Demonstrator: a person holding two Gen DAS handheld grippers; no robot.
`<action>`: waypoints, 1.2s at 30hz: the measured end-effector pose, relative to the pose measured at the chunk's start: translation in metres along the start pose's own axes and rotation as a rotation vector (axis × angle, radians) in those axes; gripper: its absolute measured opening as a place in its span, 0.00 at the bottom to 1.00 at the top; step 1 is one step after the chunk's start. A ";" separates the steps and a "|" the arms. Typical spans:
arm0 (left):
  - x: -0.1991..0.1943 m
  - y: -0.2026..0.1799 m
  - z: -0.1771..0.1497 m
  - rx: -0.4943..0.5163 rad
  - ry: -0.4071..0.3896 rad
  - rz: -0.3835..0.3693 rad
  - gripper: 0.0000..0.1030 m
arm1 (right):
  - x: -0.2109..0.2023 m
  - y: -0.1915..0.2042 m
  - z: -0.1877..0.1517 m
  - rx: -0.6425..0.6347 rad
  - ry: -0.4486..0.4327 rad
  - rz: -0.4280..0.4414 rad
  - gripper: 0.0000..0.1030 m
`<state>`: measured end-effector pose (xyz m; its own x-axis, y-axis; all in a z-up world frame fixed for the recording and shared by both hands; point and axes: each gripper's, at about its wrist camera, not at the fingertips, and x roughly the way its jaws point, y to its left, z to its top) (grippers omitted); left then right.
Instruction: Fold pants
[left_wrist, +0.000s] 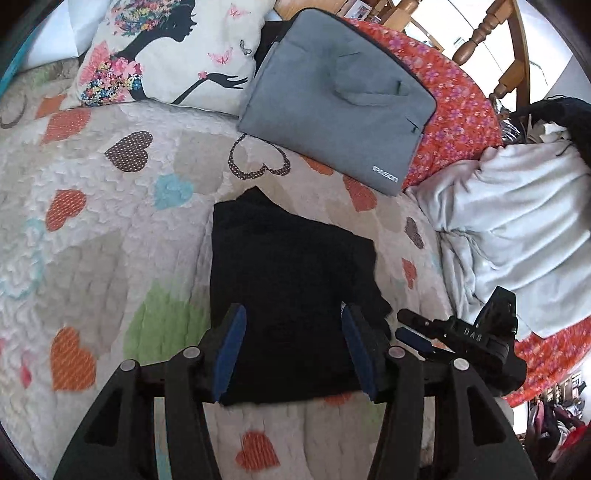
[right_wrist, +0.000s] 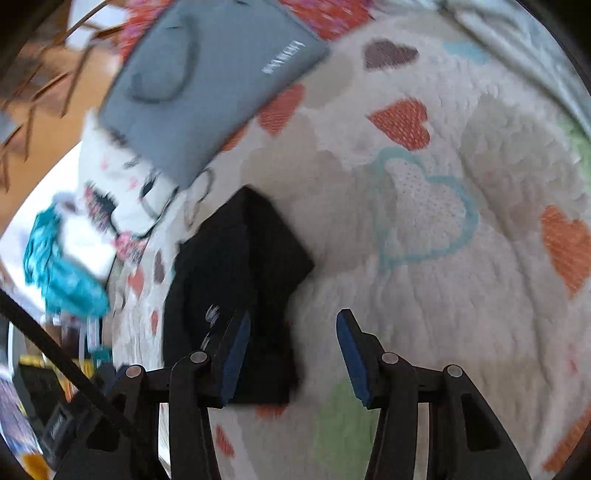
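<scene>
The black pants (left_wrist: 291, 280) lie folded into a compact rectangle on the heart-patterned quilt (left_wrist: 110, 221). My left gripper (left_wrist: 293, 325) hovers over their near end, open, its blue pads standing apart with only the cloth beneath them. The right gripper (left_wrist: 406, 330) shows at the pants' right edge in the left wrist view. In the right wrist view the pants (right_wrist: 236, 280) sit to the left, blurred. My right gripper (right_wrist: 293, 332) is open there, its left finger over the pants' right edge and its right finger over bare quilt (right_wrist: 443, 258).
A grey laptop bag (left_wrist: 332, 99) lies beyond the pants, beside a printed pillow (left_wrist: 166, 51). A pale grey blanket (left_wrist: 517, 221) is heaped at the right on a red floral cover (left_wrist: 458, 99). A wooden chair (left_wrist: 495, 40) stands behind.
</scene>
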<state>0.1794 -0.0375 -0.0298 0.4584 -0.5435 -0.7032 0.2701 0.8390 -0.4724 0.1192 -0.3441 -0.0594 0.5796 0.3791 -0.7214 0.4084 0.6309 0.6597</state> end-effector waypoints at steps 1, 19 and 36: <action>0.004 0.004 -0.001 -0.003 0.002 0.000 0.51 | 0.008 -0.005 0.006 0.025 -0.006 0.033 0.52; 0.002 0.044 -0.001 -0.110 0.049 -0.053 0.51 | -0.003 -0.015 -0.025 0.069 0.037 0.085 0.05; 0.008 0.060 -0.006 -0.150 0.068 0.015 0.51 | 0.003 0.053 -0.037 -0.280 0.018 -0.012 0.08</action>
<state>0.1941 0.0085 -0.0666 0.4016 -0.5358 -0.7428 0.1316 0.8364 -0.5321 0.1166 -0.2842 -0.0345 0.5621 0.3811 -0.7340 0.2027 0.7970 0.5690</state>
